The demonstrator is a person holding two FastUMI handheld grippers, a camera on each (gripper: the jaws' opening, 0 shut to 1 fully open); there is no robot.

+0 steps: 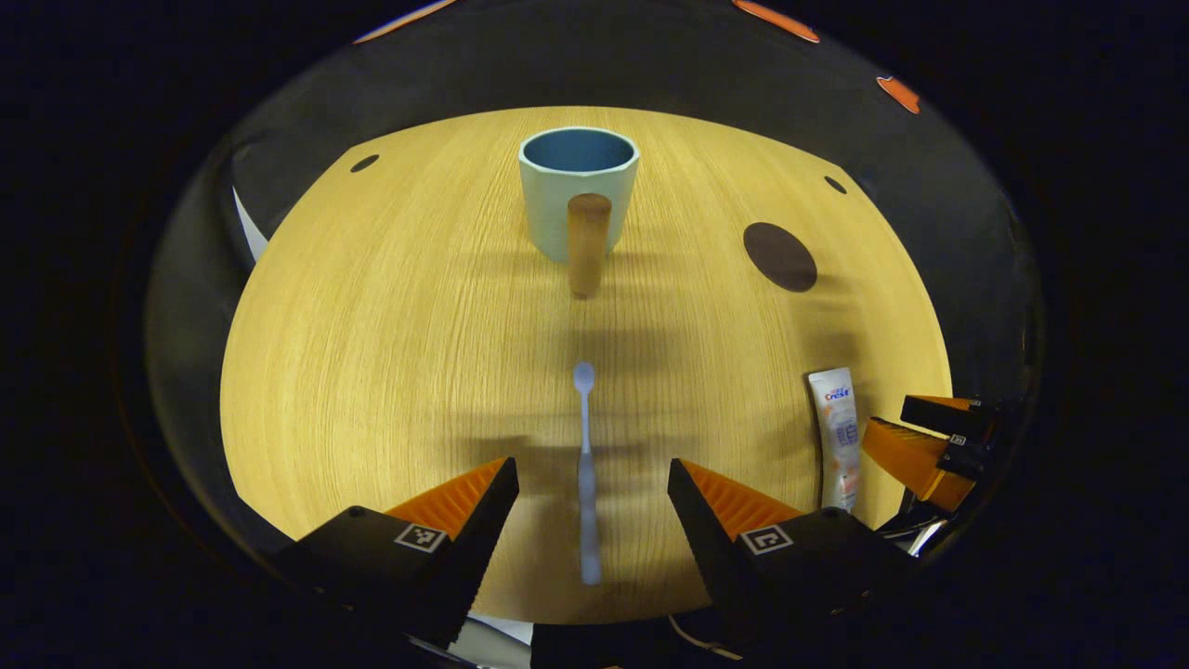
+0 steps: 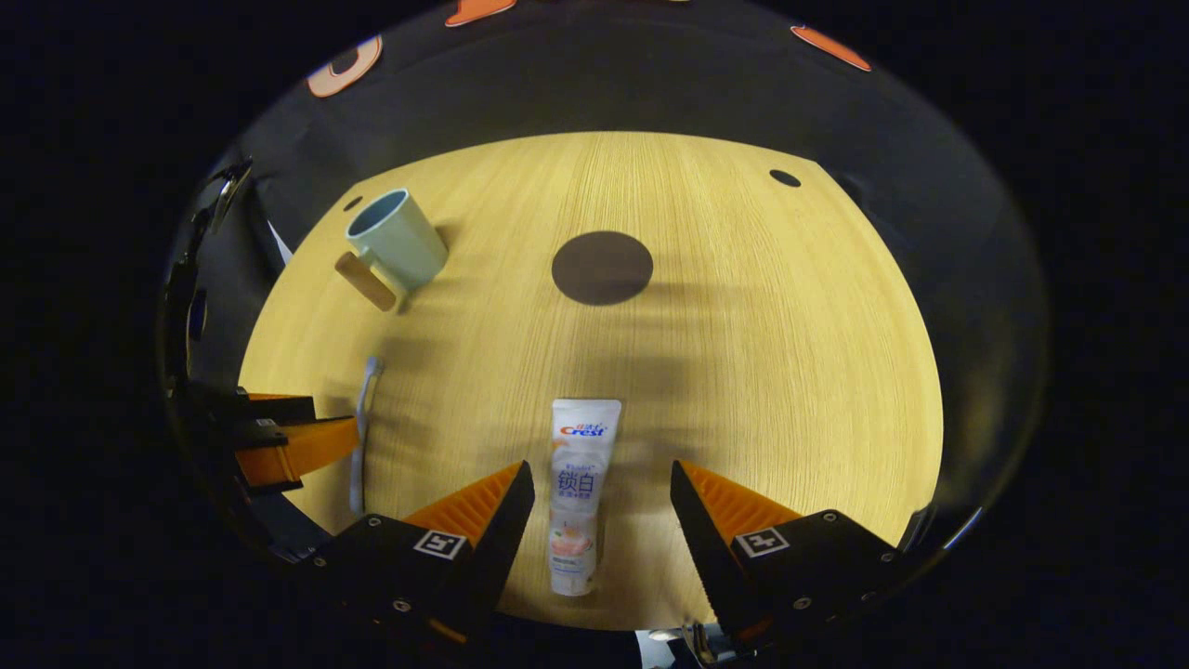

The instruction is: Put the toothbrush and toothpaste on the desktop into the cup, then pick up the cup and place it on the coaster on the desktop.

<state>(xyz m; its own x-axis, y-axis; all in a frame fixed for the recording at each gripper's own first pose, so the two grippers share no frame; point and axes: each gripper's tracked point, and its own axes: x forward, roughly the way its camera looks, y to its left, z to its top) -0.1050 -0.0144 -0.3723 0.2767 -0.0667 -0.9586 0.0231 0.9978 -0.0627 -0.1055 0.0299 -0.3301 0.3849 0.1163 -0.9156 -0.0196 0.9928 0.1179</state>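
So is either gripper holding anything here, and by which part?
Nothing is held. The left gripper is open, its fingers either side of the toothbrush handle. The right gripper is open astride the toothpaste tube's lower half.

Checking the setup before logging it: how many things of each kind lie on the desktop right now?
Cup: 1
Toothbrush: 1
Toothpaste tube: 1
Coaster: 1
Total: 4
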